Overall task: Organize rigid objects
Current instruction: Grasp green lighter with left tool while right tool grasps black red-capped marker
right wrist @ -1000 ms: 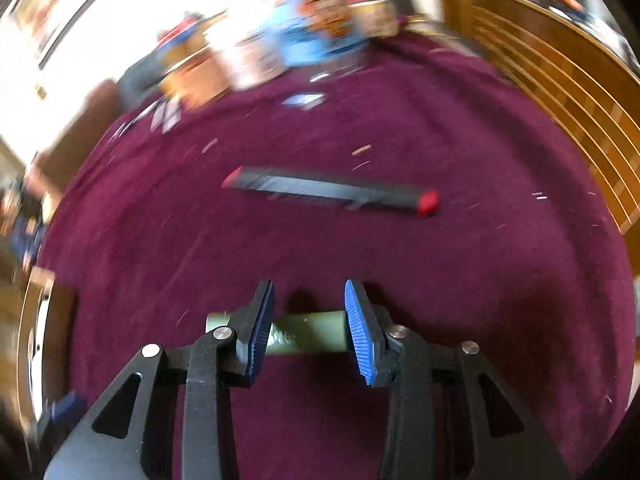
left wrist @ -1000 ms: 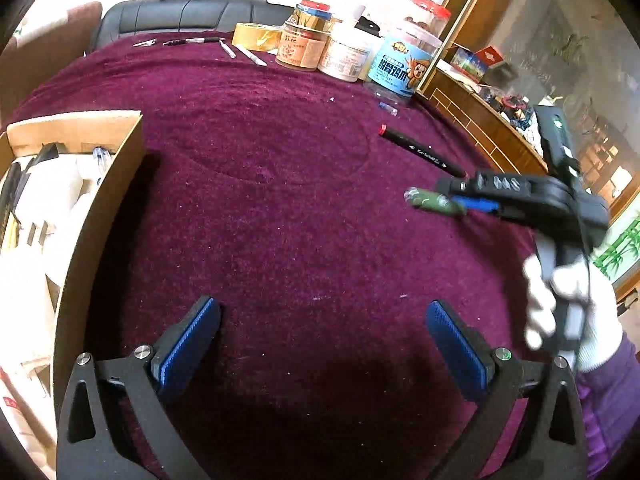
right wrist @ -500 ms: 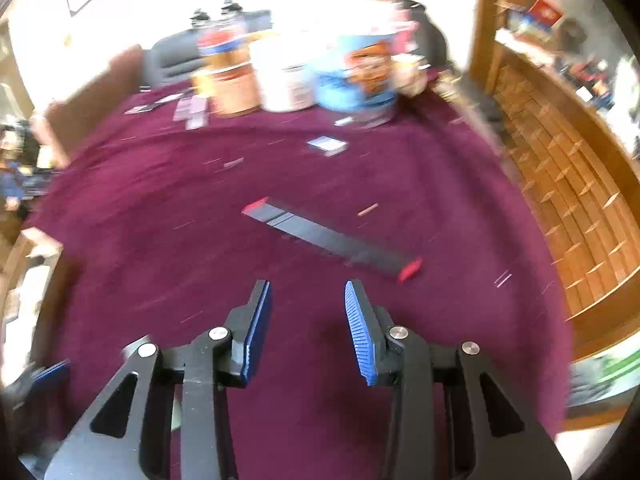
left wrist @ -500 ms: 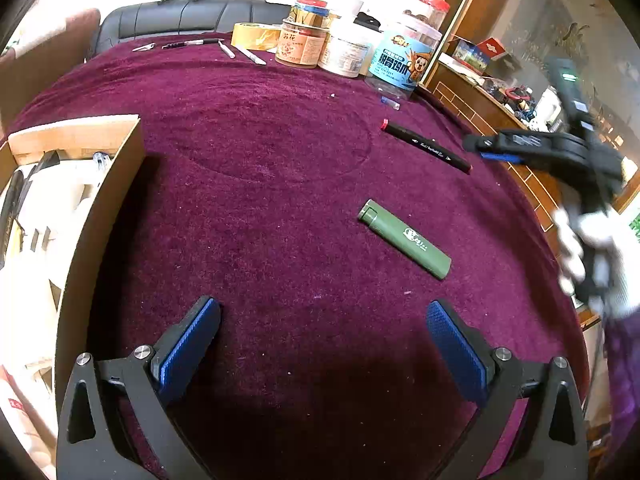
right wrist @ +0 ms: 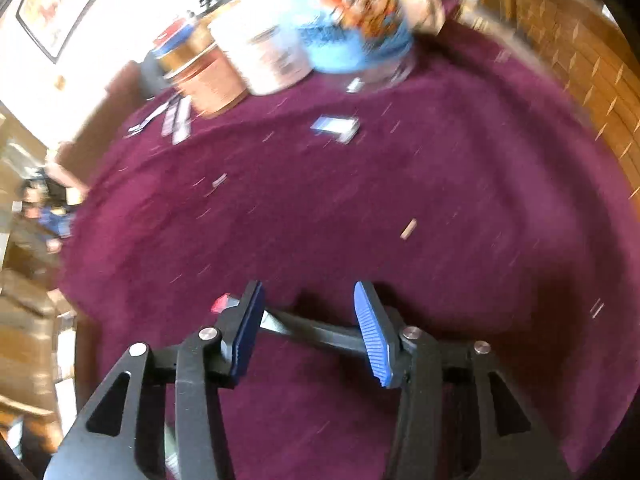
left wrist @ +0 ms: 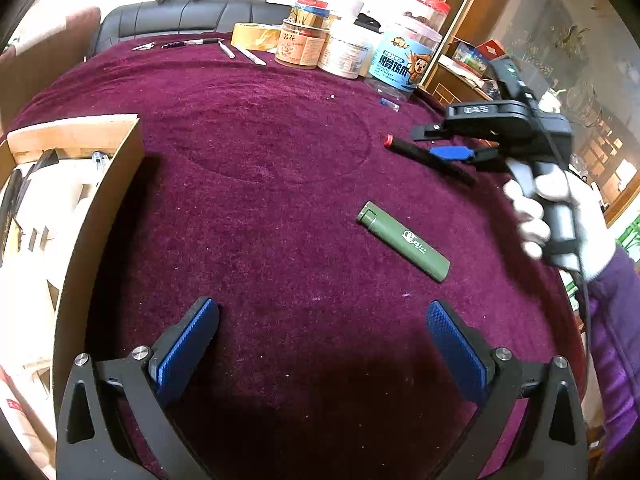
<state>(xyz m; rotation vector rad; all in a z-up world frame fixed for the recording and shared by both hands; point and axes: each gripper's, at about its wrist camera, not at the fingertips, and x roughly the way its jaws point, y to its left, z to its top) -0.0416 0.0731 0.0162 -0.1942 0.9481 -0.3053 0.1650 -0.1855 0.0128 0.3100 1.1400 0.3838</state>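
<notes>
A green cylinder (left wrist: 403,246) lies on the purple cloth right of centre, ahead of my open, empty left gripper (left wrist: 320,344). A black marker with red caps (left wrist: 416,152) lies further back on the right. My right gripper (right wrist: 308,328) is open and straddles the marker (right wrist: 316,330), its blue pads either side of the barrel, one red cap (right wrist: 222,304) showing to the left. In the left wrist view the right gripper (left wrist: 452,148) hangs over the marker.
An open cardboard box (left wrist: 100,208) with pens and white inserts stands at the left. Jars and tins (left wrist: 348,54), a tape roll (left wrist: 256,36) and small tools line the far edge. A wooden cabinet (left wrist: 460,80) borders the right side.
The right gripper let go of the green cylinder, lifted away, then came down open around the black marker. The left gripper stayed still.
</notes>
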